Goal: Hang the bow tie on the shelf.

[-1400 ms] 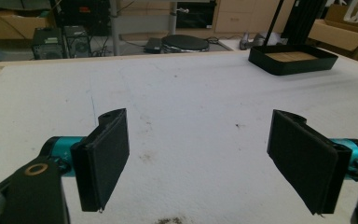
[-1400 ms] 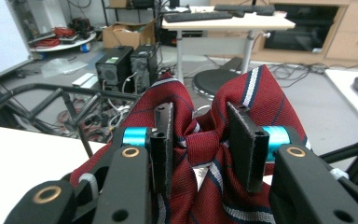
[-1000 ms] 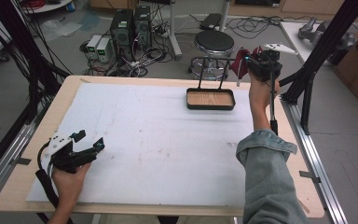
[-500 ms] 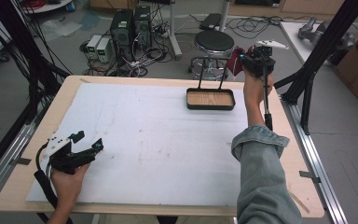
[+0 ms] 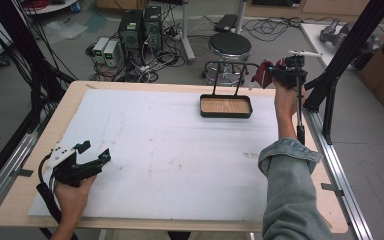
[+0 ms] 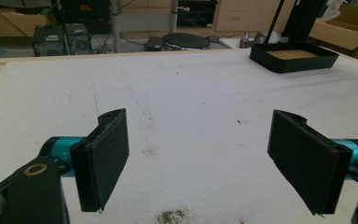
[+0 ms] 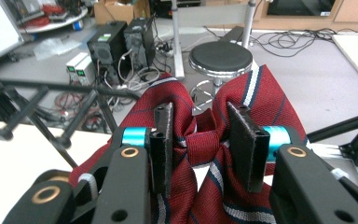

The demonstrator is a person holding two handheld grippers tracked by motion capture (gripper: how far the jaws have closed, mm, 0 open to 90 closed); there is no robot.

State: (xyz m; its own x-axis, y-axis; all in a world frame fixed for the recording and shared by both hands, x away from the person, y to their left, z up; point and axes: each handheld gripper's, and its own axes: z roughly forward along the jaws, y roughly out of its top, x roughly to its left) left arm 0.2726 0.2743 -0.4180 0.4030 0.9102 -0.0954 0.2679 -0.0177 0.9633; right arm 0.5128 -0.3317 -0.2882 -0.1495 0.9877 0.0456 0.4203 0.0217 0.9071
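One tray [image 5: 226, 106], perhaps one tie [image 7: 205, 144]

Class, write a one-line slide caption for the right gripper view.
Right hand-held gripper shut on a bunched red striped cloth, with a black stool on the floor beyond.

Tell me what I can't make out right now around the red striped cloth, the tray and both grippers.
- Red striped cloth: right gripper view, lower part hidden behind the right gripper; high view, too small to tell its shape.
- Black tray: left gripper view, right end crossed by a black frame post.
- Left gripper: high view, jaw gap too small to judge.
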